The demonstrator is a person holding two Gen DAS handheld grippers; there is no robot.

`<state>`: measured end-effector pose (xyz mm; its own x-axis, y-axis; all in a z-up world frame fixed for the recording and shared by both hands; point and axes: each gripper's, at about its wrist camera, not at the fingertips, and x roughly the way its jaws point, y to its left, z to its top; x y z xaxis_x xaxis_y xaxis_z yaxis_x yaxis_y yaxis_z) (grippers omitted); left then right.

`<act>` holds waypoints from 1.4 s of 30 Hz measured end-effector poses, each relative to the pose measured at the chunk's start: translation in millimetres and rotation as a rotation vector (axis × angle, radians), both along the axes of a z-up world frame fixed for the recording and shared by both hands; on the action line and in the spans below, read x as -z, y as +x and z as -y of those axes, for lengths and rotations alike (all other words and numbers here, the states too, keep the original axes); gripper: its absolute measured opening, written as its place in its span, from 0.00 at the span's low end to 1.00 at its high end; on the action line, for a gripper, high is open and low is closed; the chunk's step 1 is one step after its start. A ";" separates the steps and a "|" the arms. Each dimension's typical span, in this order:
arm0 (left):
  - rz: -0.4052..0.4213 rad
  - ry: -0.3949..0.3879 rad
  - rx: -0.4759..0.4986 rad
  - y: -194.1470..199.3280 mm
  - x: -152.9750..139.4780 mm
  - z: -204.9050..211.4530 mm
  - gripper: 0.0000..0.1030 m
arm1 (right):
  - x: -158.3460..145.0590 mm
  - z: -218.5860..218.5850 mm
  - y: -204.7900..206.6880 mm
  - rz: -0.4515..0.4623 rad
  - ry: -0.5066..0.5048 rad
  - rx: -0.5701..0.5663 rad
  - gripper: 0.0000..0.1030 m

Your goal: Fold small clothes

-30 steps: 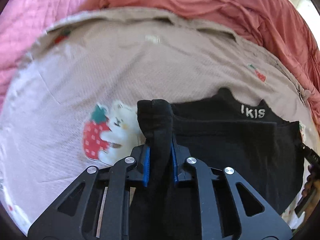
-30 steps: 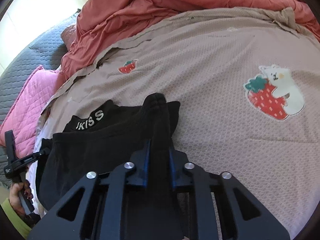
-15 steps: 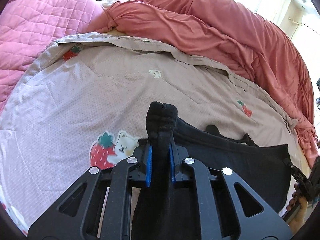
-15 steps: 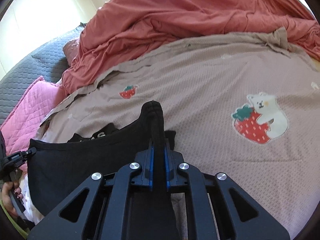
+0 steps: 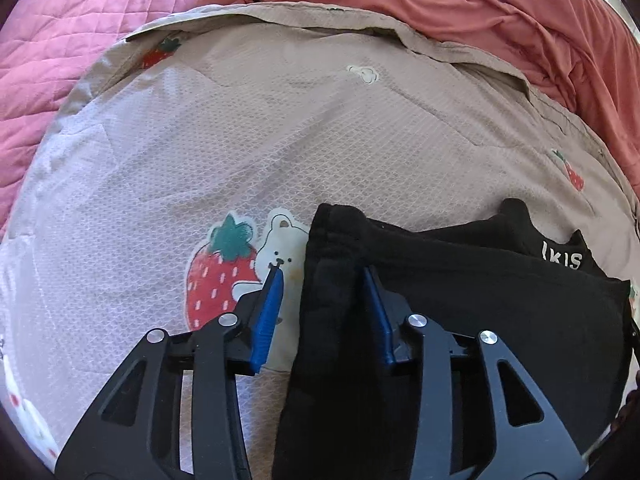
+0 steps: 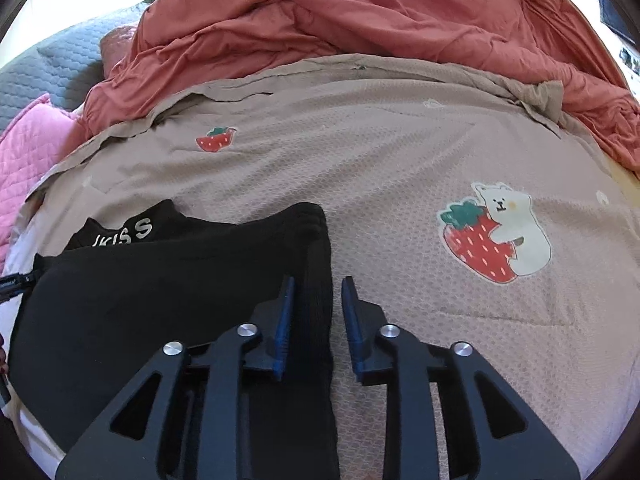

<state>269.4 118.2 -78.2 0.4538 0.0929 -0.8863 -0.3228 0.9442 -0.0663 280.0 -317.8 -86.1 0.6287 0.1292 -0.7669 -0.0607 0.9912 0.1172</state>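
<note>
One black garment [image 5: 460, 300] lay flat on a beige blanket [image 5: 300, 140], in the near part of the blanket as both wrist views showed it. White letters [image 5: 562, 258] marked a band at its far edge. Its knit looked soft and matte, with a thicker ribbed hem bunched at each near corner.

Left gripper [image 5: 320, 280]: the jaws were opening. One garment corner stood between them as a raised fold. The right blue pad [image 5: 376, 312] lay against the cloth; the left blue pad [image 5: 268, 320] stood clear of it, over the blanket. The pads no longer pinched the fold.

Right gripper [image 6: 316, 292]: the jaws were opening, spread less than the left pair. The other garment corner sat between them. A gap showed between the cloth edge and the right pad [image 6: 350, 320]; whether the left pad [image 6: 286, 320] touched the cloth could not be told.

Both grippers had black angular fingers with silver pivot screws and ridged blue pads.

The blanket had a fine honeycomb weave and printed figures: a strawberry with a white bear [image 6: 496, 232], smaller strawberries [image 6: 214, 140] and small bear heads. A rumpled red-orange duvet [image 6: 360, 20] lay beyond the blanket. A pink quilt [image 5: 80, 40] with diamond stitching lay beside it, and a grey quilted cover [image 6: 52, 72] showed at the far edge of the right wrist view.
</note>
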 end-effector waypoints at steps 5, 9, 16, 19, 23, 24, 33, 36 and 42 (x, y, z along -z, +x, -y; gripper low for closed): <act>0.027 -0.003 0.008 -11.3 -17.2 -2.1 0.34 | -4.4 4.7 -1.0 -0.012 0.024 0.018 0.49; 0.053 -0.064 0.011 -25.3 -34.0 -3.2 0.52 | -10.5 11.8 -3.3 -0.016 0.105 0.042 0.72; 0.080 -0.136 0.013 -50.7 -57.6 -0.2 0.79 | -31.2 10.9 -10.7 0.044 0.177 0.024 0.85; 0.078 -0.156 0.026 -57.4 -65.2 4.1 0.91 | -39.0 7.7 -13.3 0.067 0.187 0.000 0.91; 0.086 -0.126 0.051 -69.3 -74.7 13.9 0.91 | -46.7 0.7 -18.3 0.095 0.183 -0.032 0.94; 0.089 -0.118 0.057 -72.1 -76.7 15.7 0.91 | -48.4 -1.3 -19.9 0.102 0.177 -0.041 0.94; 0.132 0.020 0.135 -101.2 -87.2 42.2 0.91 | -65.1 -23.1 -43.7 0.168 0.149 -0.129 0.94; 0.119 0.039 0.176 -106.9 -80.2 53.4 0.91 | -66.5 -39.1 -57.8 0.173 0.128 -0.184 0.95; 0.085 0.044 0.234 -108.5 -58.5 74.2 0.91 | -61.6 -80.3 -85.7 0.158 0.047 -0.271 0.95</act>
